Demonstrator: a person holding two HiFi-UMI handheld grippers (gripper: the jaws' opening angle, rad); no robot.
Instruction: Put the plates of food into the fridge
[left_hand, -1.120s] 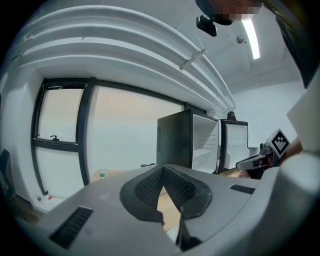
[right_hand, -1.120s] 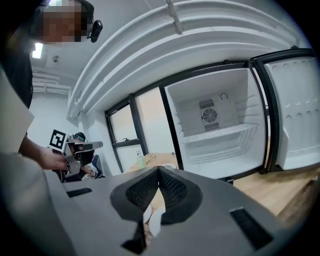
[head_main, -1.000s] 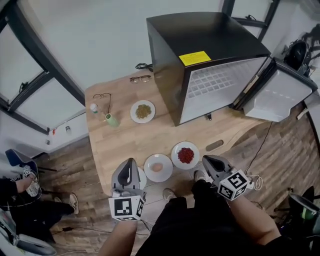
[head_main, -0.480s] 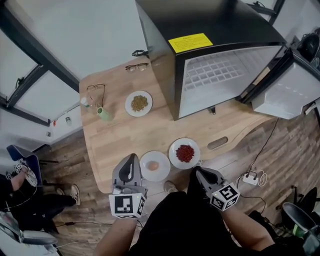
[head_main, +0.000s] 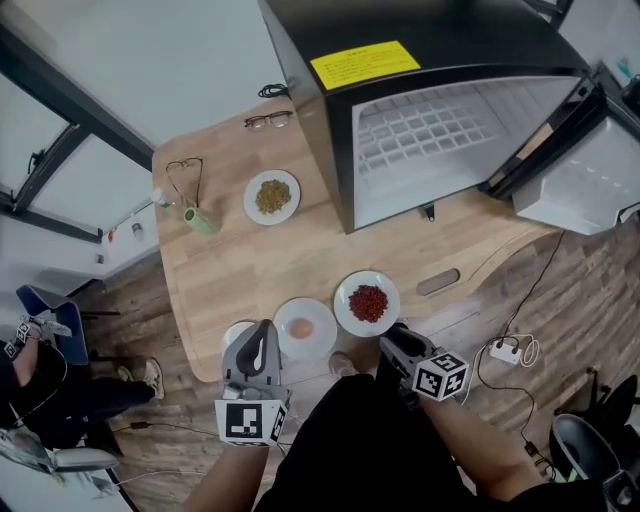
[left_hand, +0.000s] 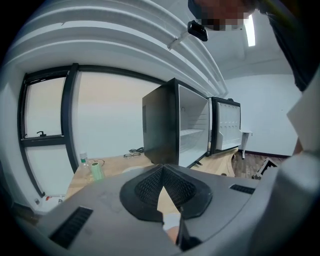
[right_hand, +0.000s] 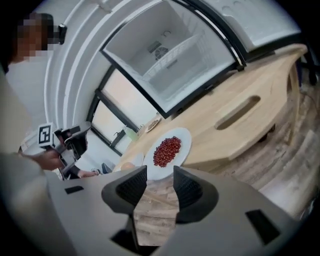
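The left gripper (head_main: 262, 326) hangs over the near edge of the wooden table (head_main: 250, 270) with its fingers pressed together at the tips and nothing held between them, as its own view (left_hand: 162, 170) shows. A white dish (head_main: 234, 333) peeks out just left of those fingers, mostly hidden beneath them. Just to their right lies a plate (head_main: 322, 316) bearing a small pale orange piece of food (head_main: 301, 327). The right gripper (head_main: 390, 336) sits off the table's near edge, its jaws opening (right_hand: 160, 175) with only floorboards showing in the gap between them. Just ahead of its fingertips, and not touching them, rests the plate of red food (head_main: 344, 305) (right_hand: 186, 139), with the red bits (head_main: 370, 304) (right_hand: 166, 150) heaped at its middle. Farther ahead of the left fingers stands a plate of greenish-brown food (head_main: 252, 206). A green cup (head_main: 200, 220) (left_hand: 96, 171) and a small bottle (head_main: 160, 198) stand to its left. Two pairs of glasses (head_main: 185, 175) lie beyond these, toward the table's far edge. Well ahead of the right fingers stands the black fridge (head_main: 440, 110) (left_hand: 175, 125). Its door (head_main: 575, 170) is swung wide open to the right, and its white wire-shelved inside (right_hand: 170, 65) is bare.
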